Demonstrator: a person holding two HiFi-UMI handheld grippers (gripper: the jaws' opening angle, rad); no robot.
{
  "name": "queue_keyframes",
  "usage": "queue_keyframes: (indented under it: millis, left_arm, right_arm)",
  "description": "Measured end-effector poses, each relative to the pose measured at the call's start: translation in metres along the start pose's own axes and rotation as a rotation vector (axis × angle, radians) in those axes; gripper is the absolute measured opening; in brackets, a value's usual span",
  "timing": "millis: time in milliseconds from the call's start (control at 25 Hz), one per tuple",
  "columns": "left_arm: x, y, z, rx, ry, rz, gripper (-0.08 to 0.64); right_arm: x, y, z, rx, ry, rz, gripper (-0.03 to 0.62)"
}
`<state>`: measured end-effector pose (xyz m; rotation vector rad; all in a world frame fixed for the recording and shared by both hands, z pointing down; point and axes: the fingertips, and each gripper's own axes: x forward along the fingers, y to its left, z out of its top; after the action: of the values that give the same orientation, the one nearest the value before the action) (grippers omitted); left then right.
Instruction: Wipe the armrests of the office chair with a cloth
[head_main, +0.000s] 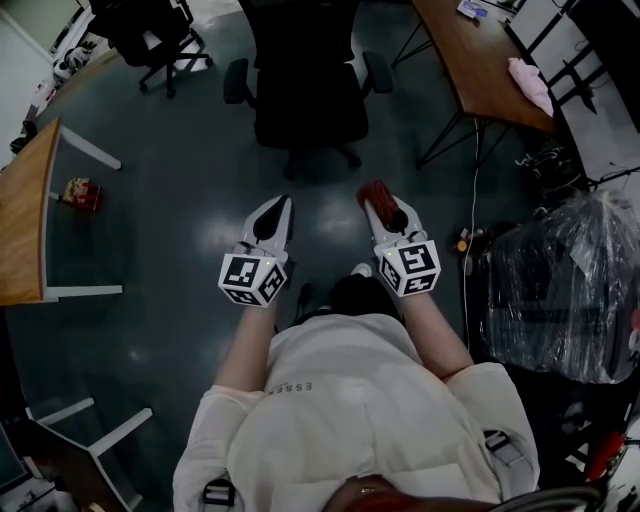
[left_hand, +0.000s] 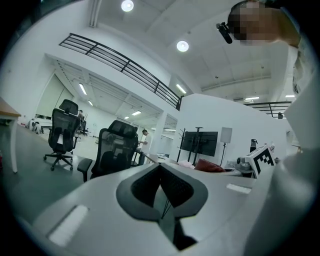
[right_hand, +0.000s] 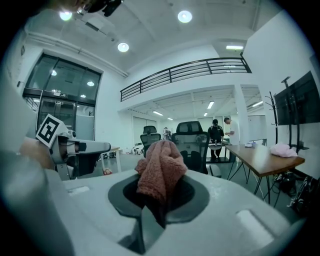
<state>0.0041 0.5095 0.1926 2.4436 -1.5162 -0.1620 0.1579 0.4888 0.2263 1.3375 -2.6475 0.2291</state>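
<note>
Cloth (right_hand: 161, 170) of looped, reddish-pink terry is pinched in the right claw (right_hand: 160, 197). It bunches into a soft, crumpled lump above the smooth pale-grey jaws and their dark ribbed pads. The left claw (head_main: 281, 207) holds nothing, and its tapered jaws are pressed together to a narrow point. Both claws hang over the glossy dark floor (head_main: 190, 190), well short of the black office chair (head_main: 308, 90). The chair has a mesh back, and its rounded, padded armrests (head_main: 236, 82) jut out on either side. To the right, a wood-topped table (head_main: 480, 60) on thin metal legs carries a crumpled pale-pink rag (head_main: 530, 82).
</note>
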Motion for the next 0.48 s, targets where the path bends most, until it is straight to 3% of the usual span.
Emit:
queue_keyframes:
  millis: [480]
  left_arm:
    - [-0.015,-0.016,0.016,0.010,-0.030,-0.018,0.017]
  right_arm:
    - [-0.013,0.015,0.010,-0.058,0.014,-0.020,0.048]
